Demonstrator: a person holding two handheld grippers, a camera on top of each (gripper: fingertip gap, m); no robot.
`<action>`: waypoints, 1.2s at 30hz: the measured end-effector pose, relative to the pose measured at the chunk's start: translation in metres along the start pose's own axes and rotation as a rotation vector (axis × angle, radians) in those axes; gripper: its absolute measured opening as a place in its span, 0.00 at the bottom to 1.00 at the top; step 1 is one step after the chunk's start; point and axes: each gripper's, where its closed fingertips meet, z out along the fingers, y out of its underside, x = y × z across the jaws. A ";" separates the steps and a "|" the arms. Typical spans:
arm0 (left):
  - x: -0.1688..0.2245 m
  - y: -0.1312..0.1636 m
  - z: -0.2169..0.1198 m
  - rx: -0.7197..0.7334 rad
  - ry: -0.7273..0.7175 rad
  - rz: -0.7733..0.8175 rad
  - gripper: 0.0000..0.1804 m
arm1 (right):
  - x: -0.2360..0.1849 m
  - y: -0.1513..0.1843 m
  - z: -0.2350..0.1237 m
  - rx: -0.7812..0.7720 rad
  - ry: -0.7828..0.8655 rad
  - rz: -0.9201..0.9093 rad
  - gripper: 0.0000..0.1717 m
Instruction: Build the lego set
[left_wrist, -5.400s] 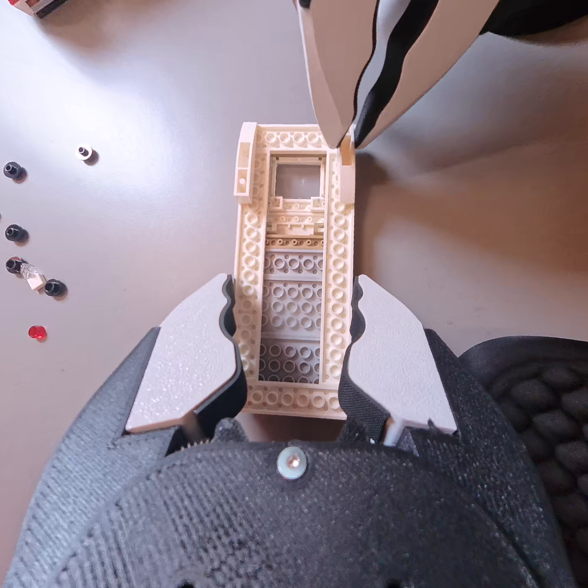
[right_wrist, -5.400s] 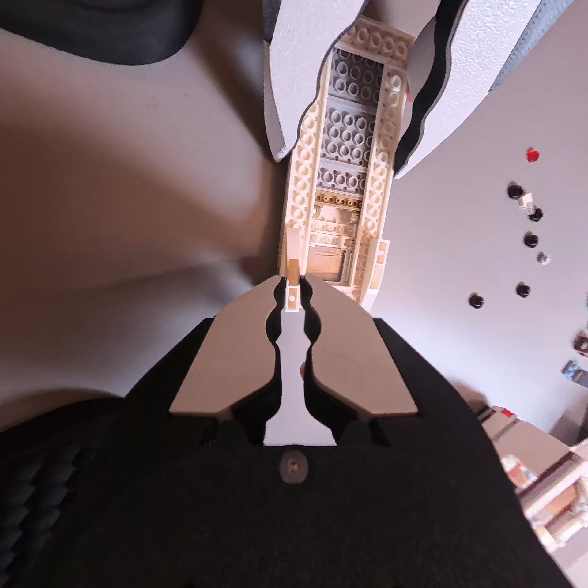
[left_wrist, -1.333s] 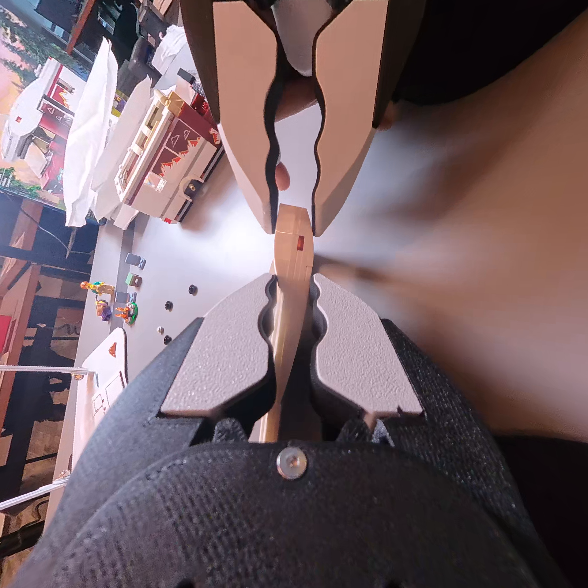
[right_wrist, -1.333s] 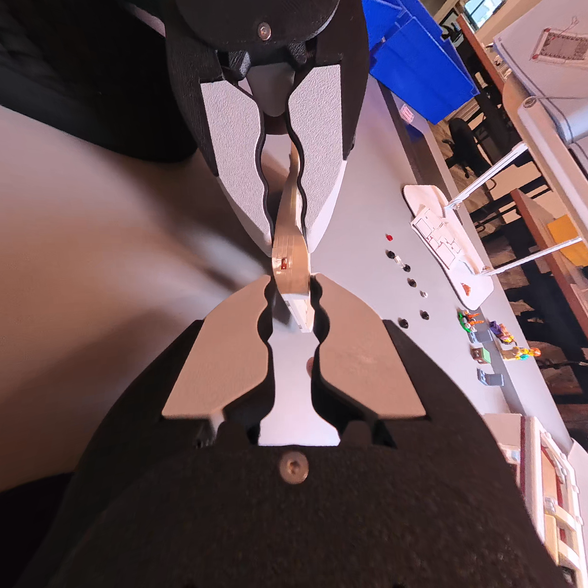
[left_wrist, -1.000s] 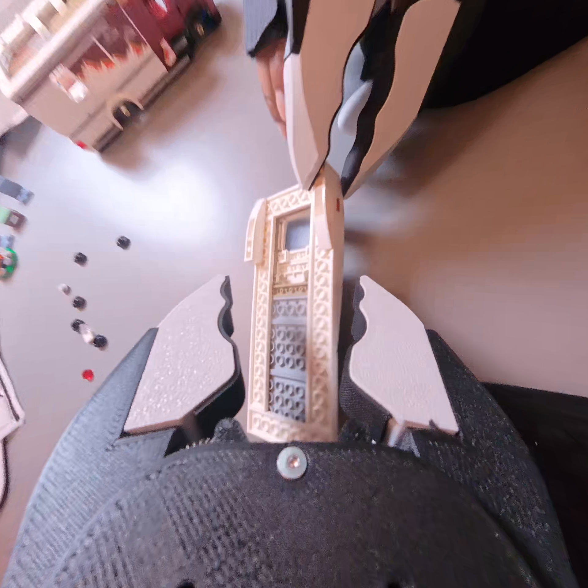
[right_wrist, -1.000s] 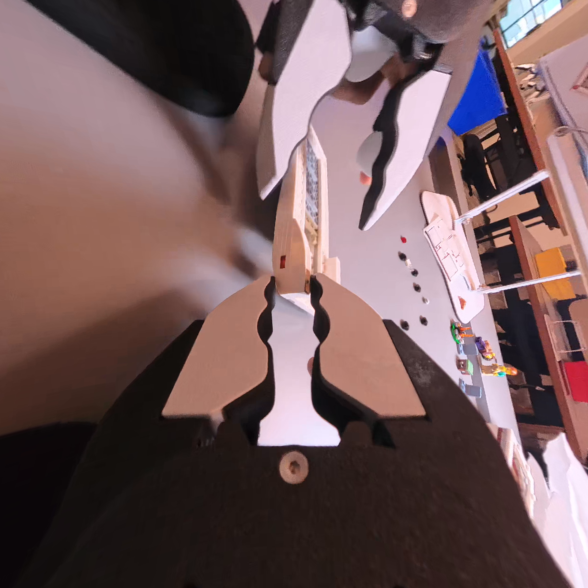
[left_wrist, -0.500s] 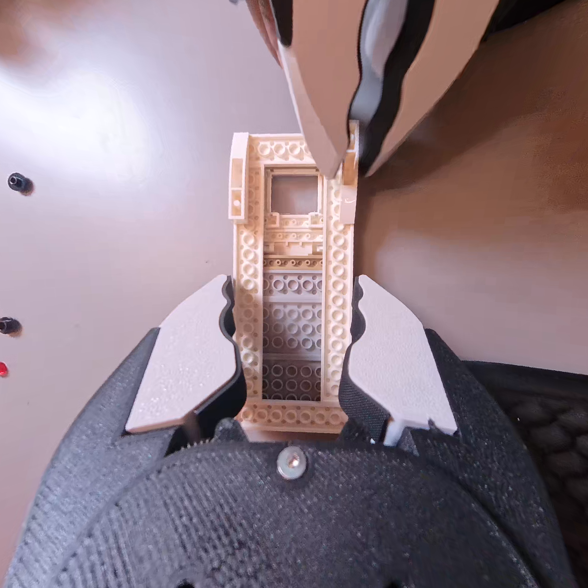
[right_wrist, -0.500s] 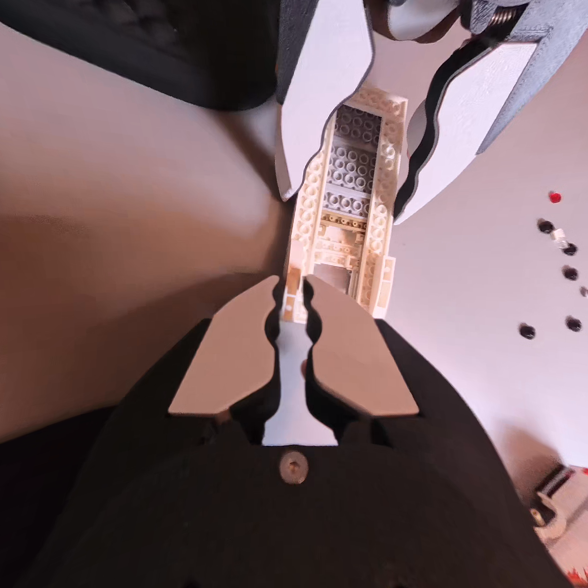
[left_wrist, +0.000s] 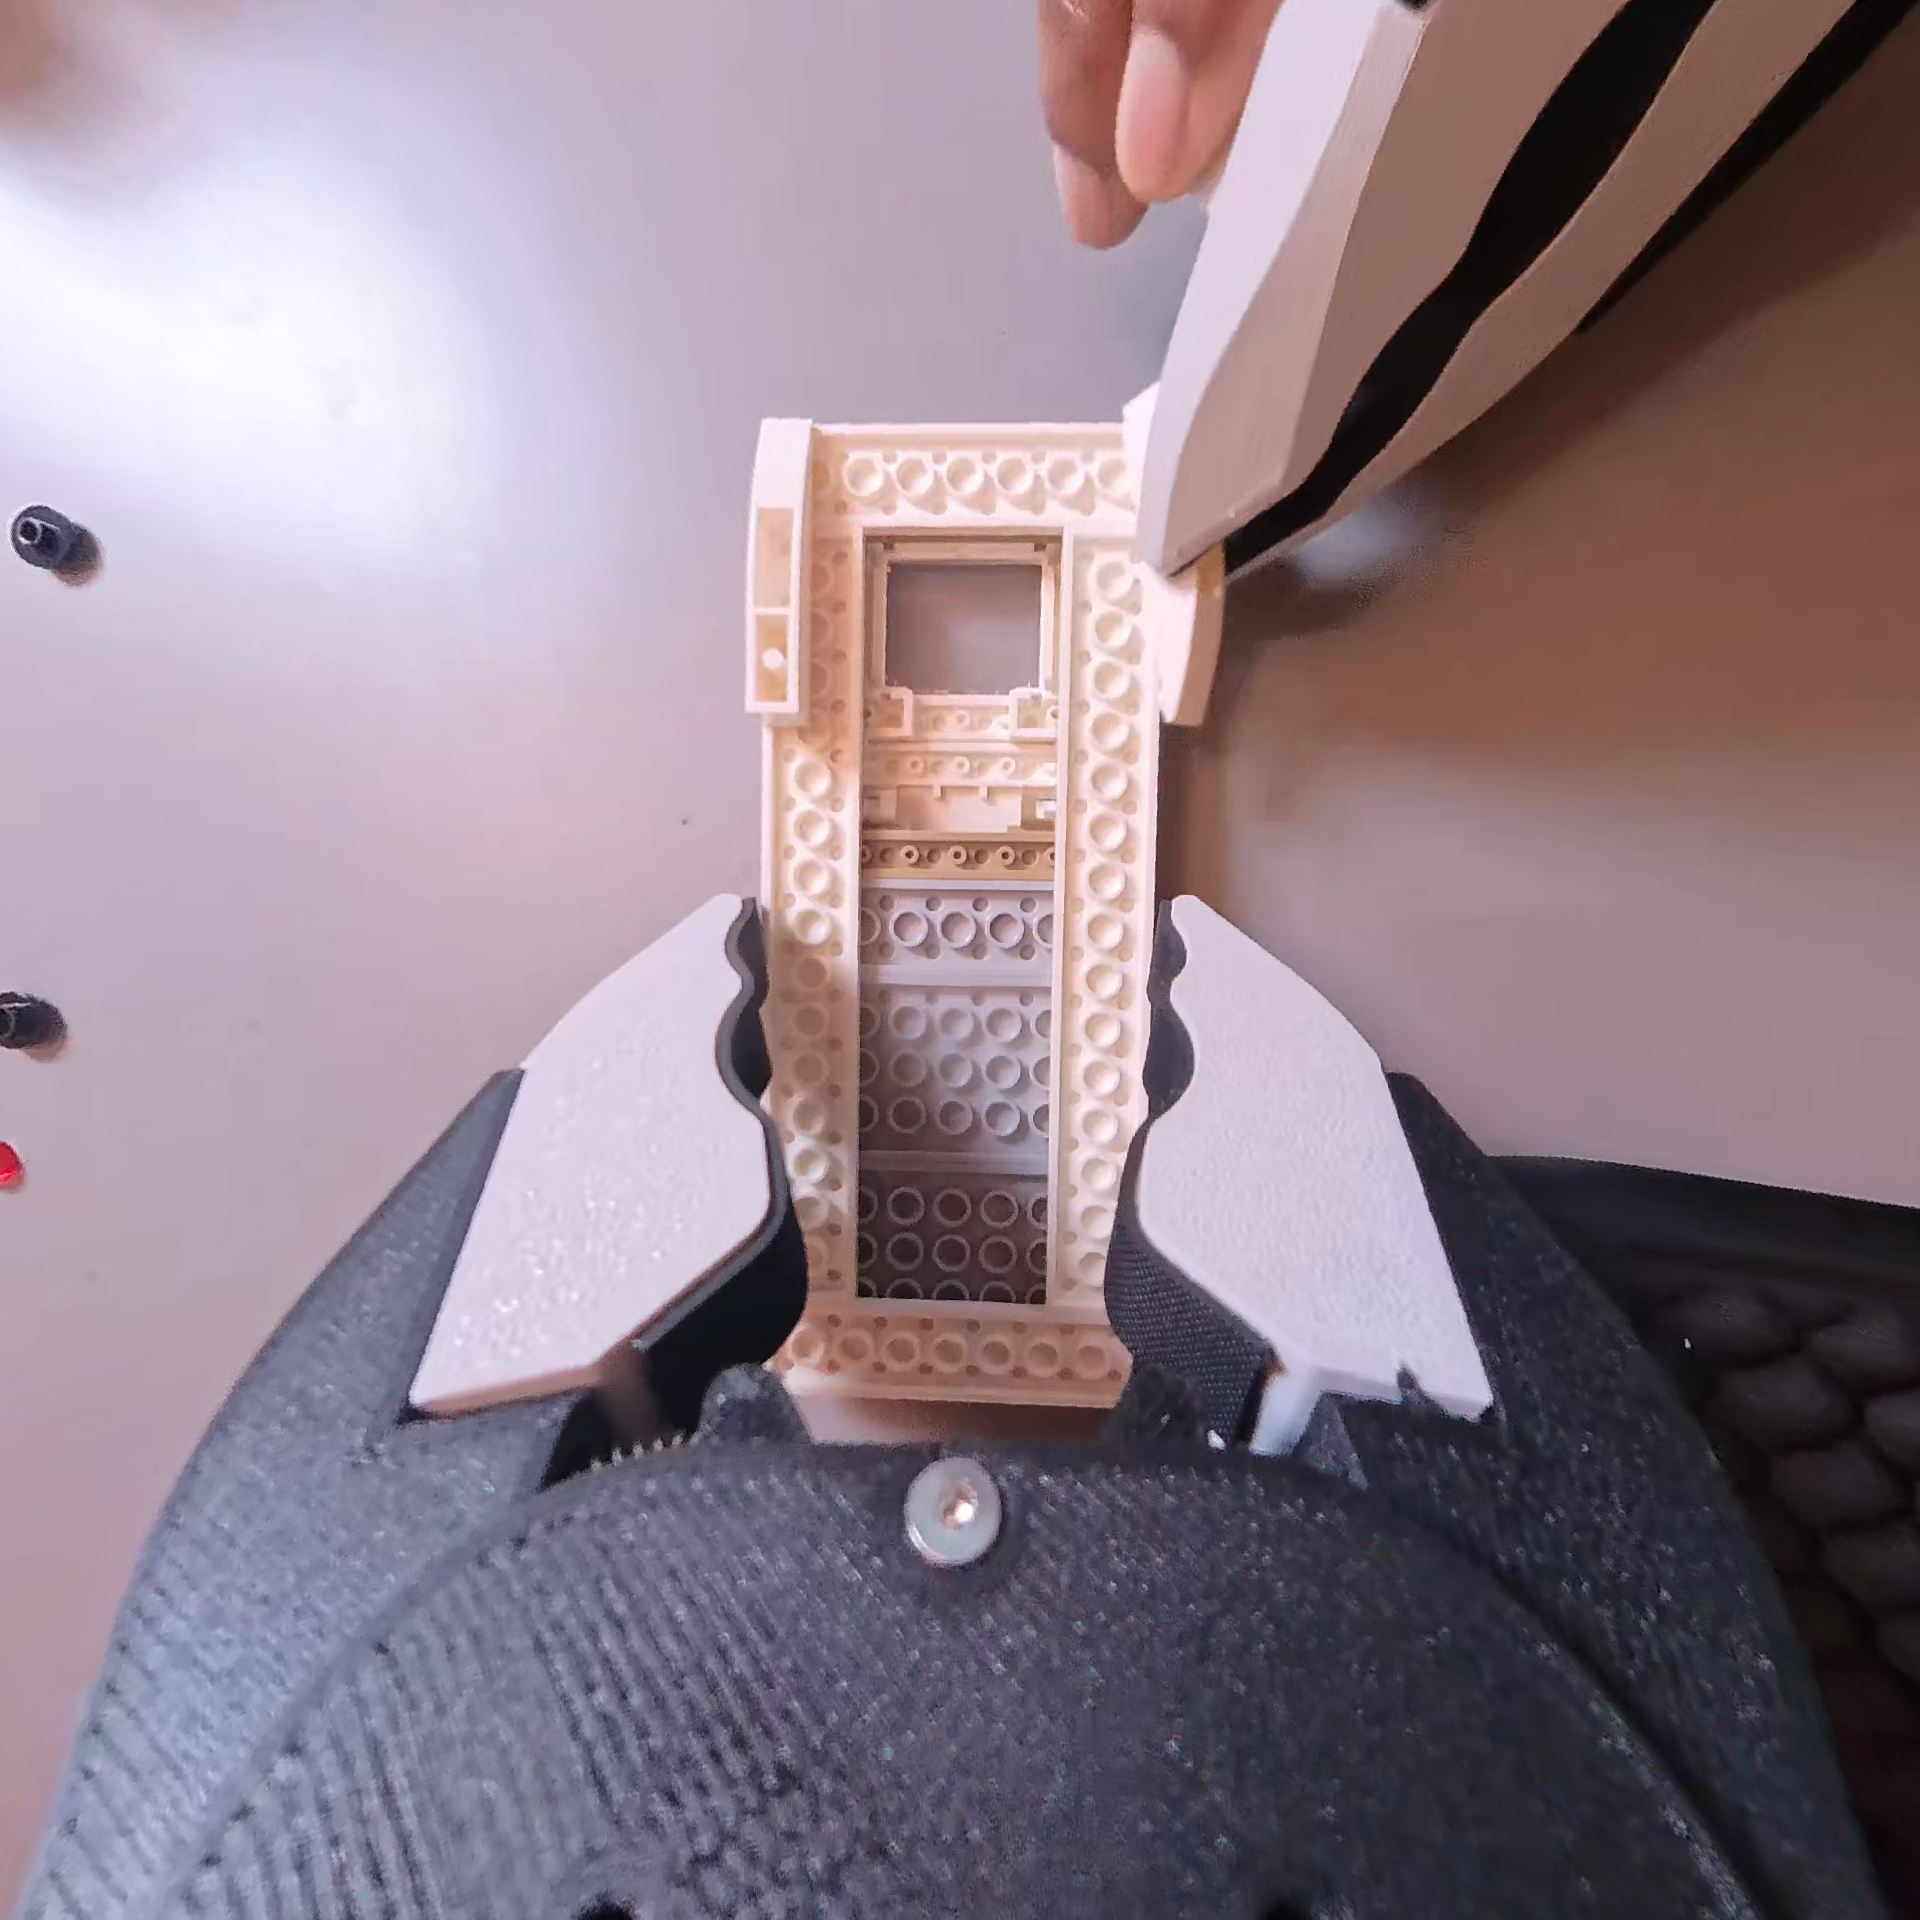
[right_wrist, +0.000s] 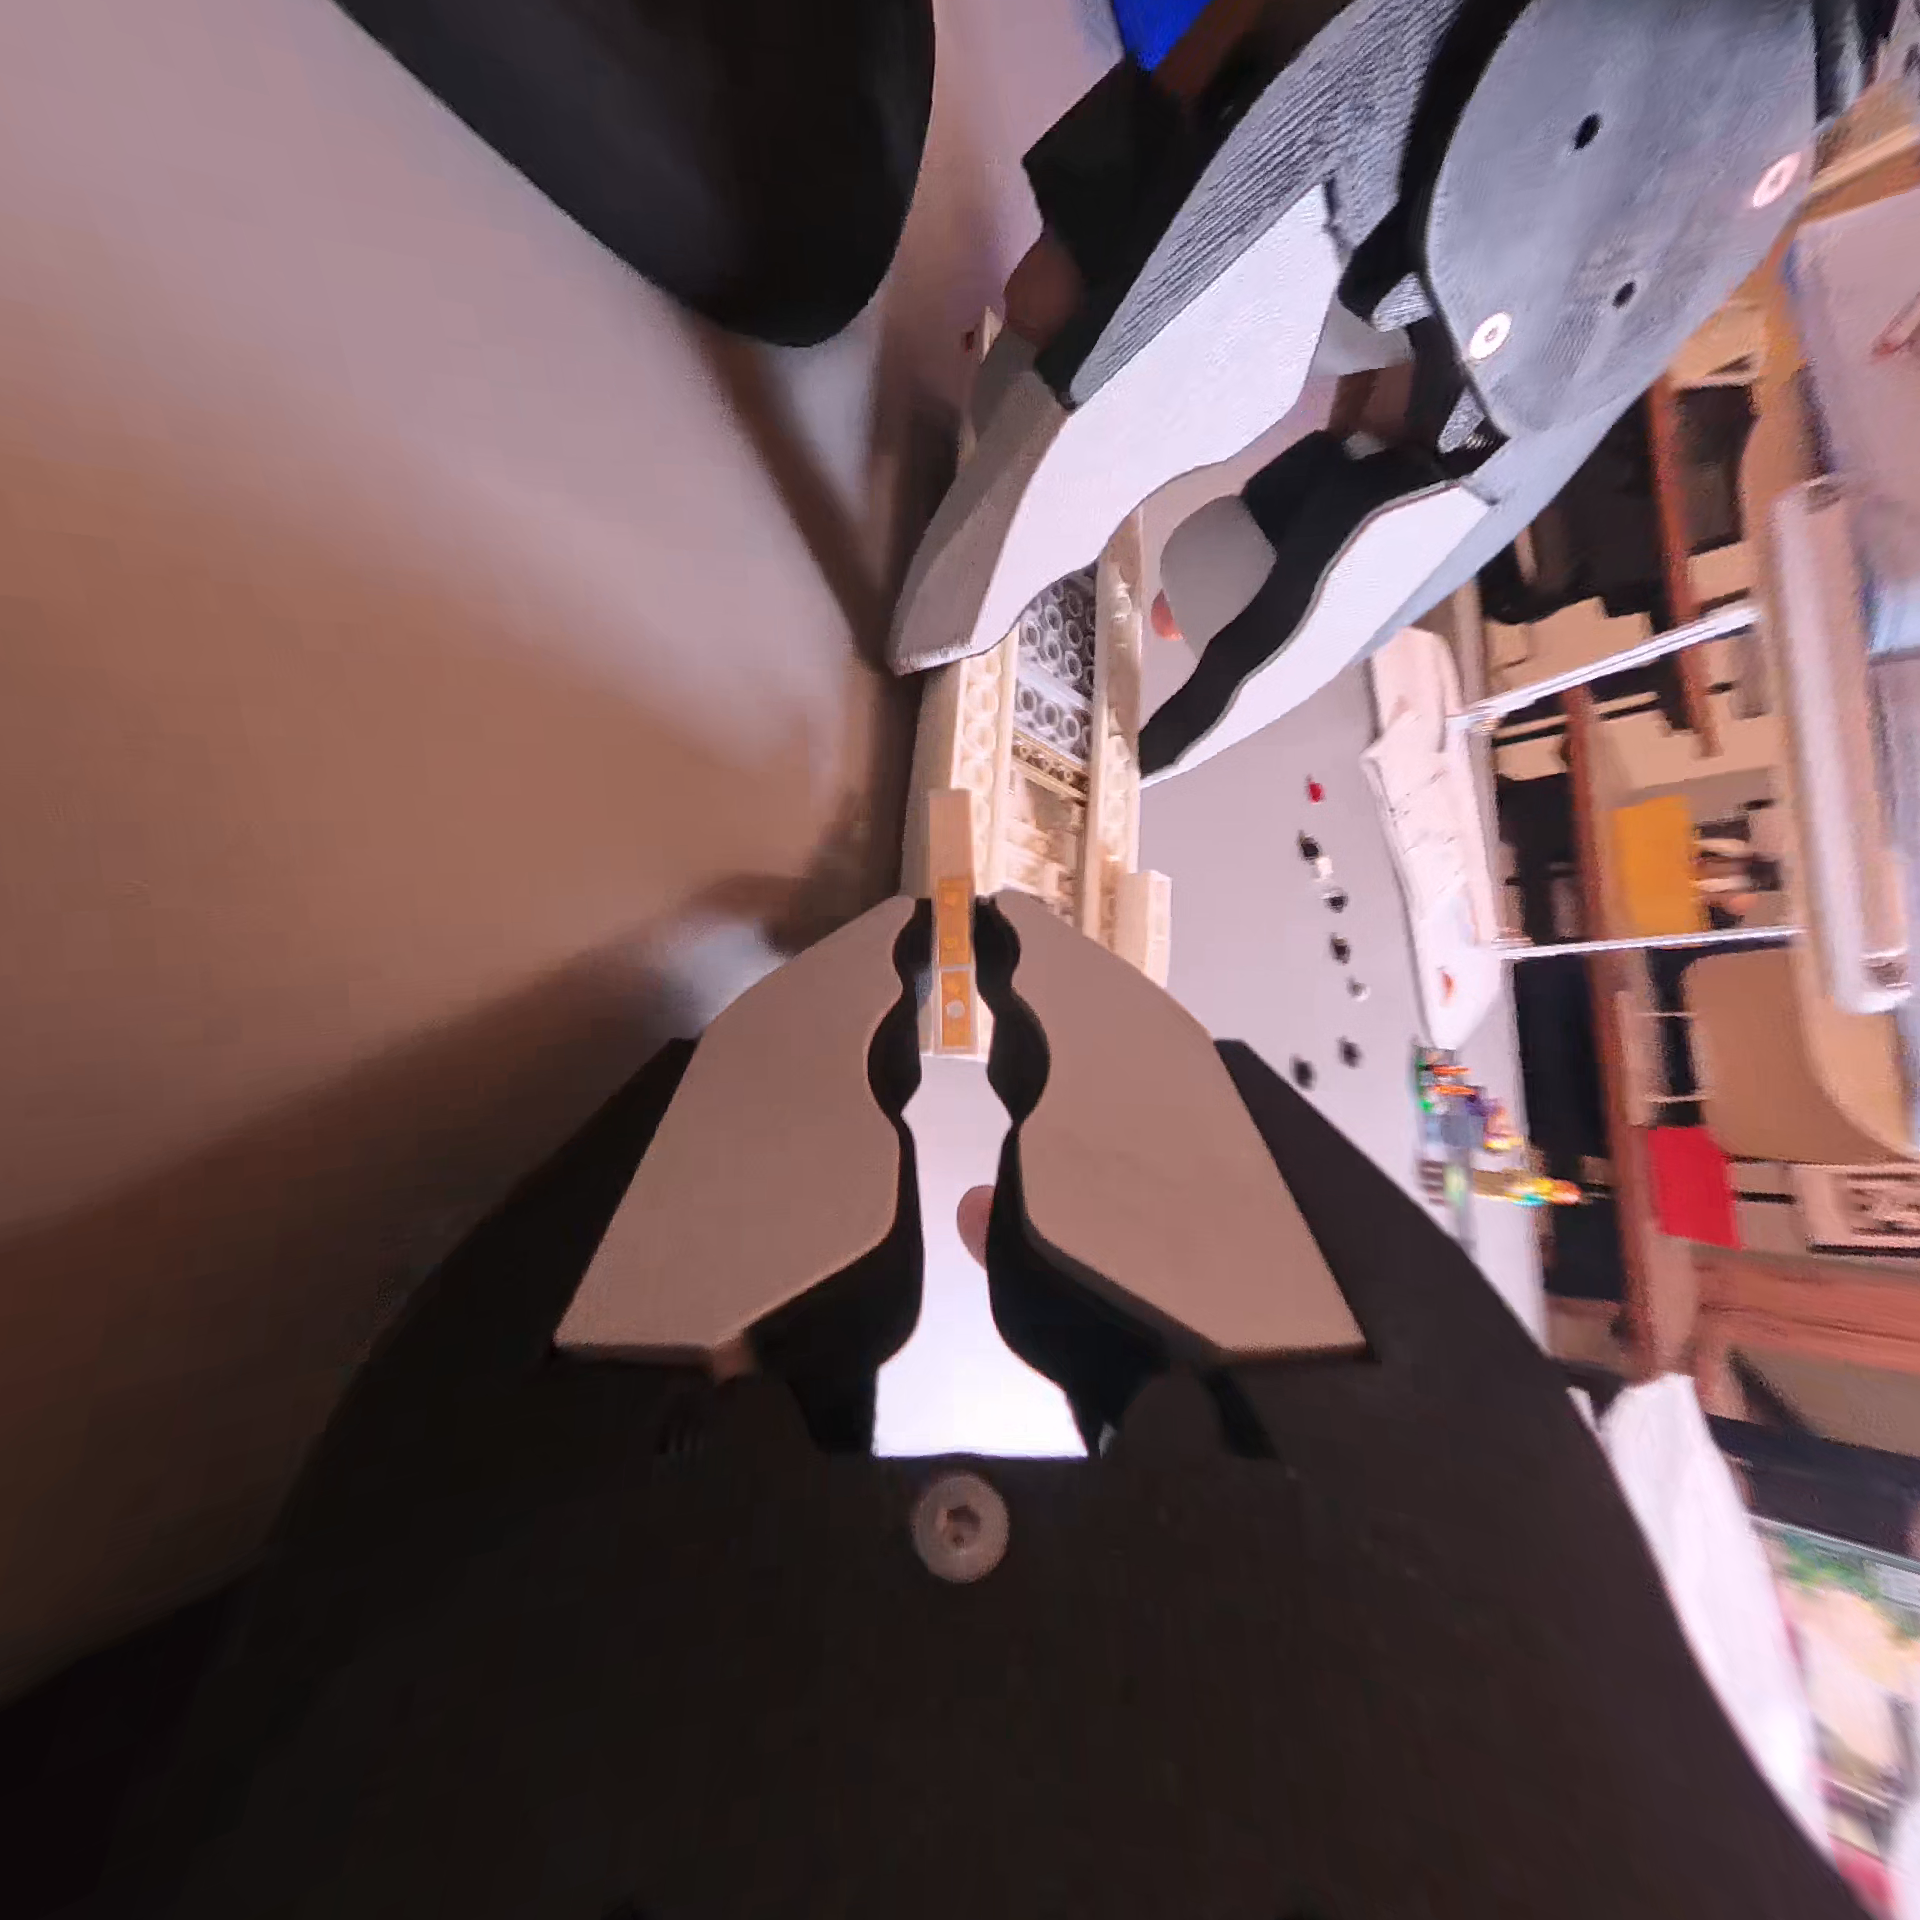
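Note:
My left gripper (left_wrist: 958, 914) is shut on a long cream brick assembly (left_wrist: 1112, 831). Its pads press on both long sides, and the studless underside faces the camera above the grey table (left_wrist: 416, 727). My right gripper (left_wrist: 1231, 556) comes in from the upper right and is shut on a narrow cream piece (left_wrist: 1195, 644) at the assembly's far right corner. In the right wrist view my right gripper (right_wrist: 954, 904) pinches that narrow cream and tan piece (right_wrist: 954, 966) at the near end of the assembly (right_wrist: 1039, 790). The left gripper (right_wrist: 1029, 712) holds the far end.
Small black studs (left_wrist: 47, 540) and a red stud (left_wrist: 8, 1162) lie on the table at the left. A person's fingers (left_wrist: 1132, 114) show at the top. A dark cushion (left_wrist: 1766, 1351) is at the lower right. A white plate-like part (right_wrist: 1434, 831) and small figures (right_wrist: 1455, 1101) lie farther off. The tips of one gripper are about 6 centimeters away from the tips of the other.
The assembly was on edge a second ago and now lies flat in my left gripper. My right gripper kept hold of the narrow piece and has tilted to the side since half a second ago.

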 end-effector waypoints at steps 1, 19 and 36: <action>0.000 0.000 0.000 -0.003 0.000 -0.004 0.40 | 0.001 0.000 -0.001 0.004 -0.032 0.069 0.04; 0.029 -0.098 -0.078 0.821 0.162 -0.182 0.11 | 0.063 -0.048 -0.045 0.456 -0.062 0.793 0.04; 0.050 -0.108 -0.122 1.046 0.685 -0.236 0.05 | 0.055 -0.078 -0.072 0.450 -0.024 0.343 0.09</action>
